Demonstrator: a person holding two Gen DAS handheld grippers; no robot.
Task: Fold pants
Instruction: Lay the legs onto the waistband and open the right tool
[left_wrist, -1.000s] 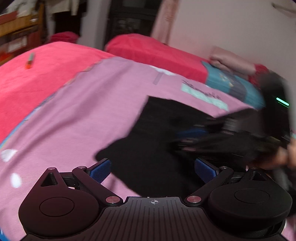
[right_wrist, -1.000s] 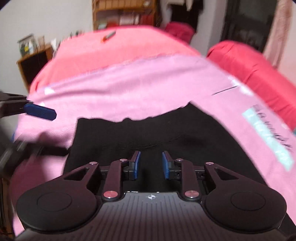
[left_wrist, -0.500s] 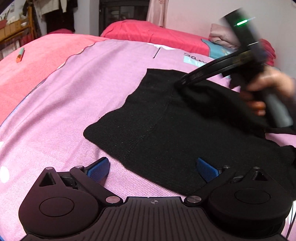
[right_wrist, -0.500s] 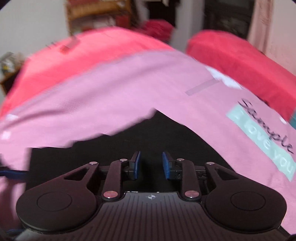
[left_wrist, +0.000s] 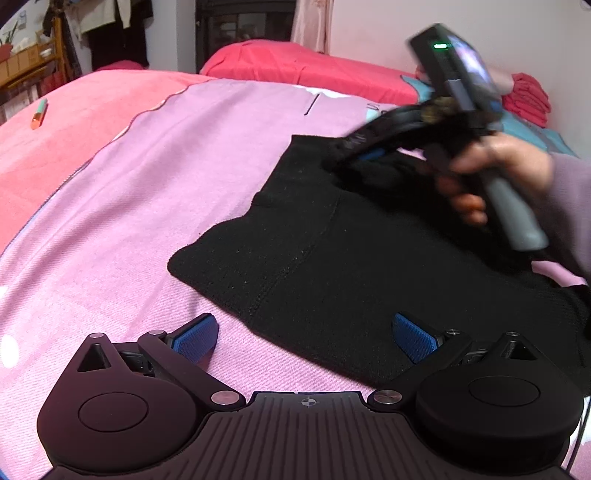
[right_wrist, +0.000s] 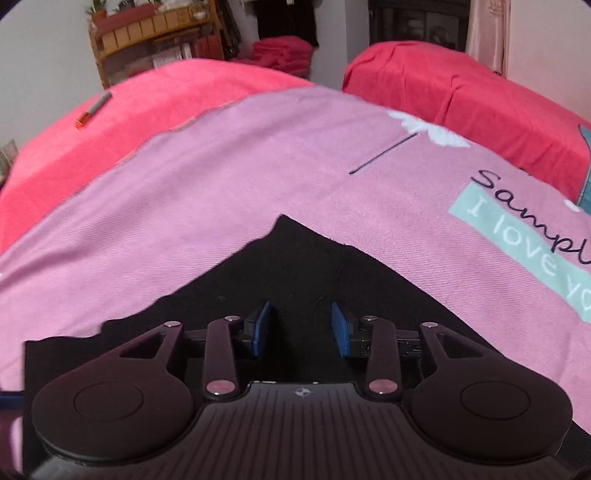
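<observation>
Both tongs over black pants (left_wrist: 332, 258) on pink sheet (left_wrist: 166, 177), left tongs (left_wrist: 306, 332) spread wide.

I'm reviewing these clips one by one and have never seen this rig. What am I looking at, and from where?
No robot here: a person holds a hand-held gripper in each hand, each with a camera looking along its blue-padded fingers. The left view shows the left hand-held gripper wide open over black pants lying on a pink bedsheet, with the person's hand holding the other tool. The right view shows the right hand-held gripper part open above the pants; nothing visibly pinched. An orange pen lies on the red blanket.
</observation>
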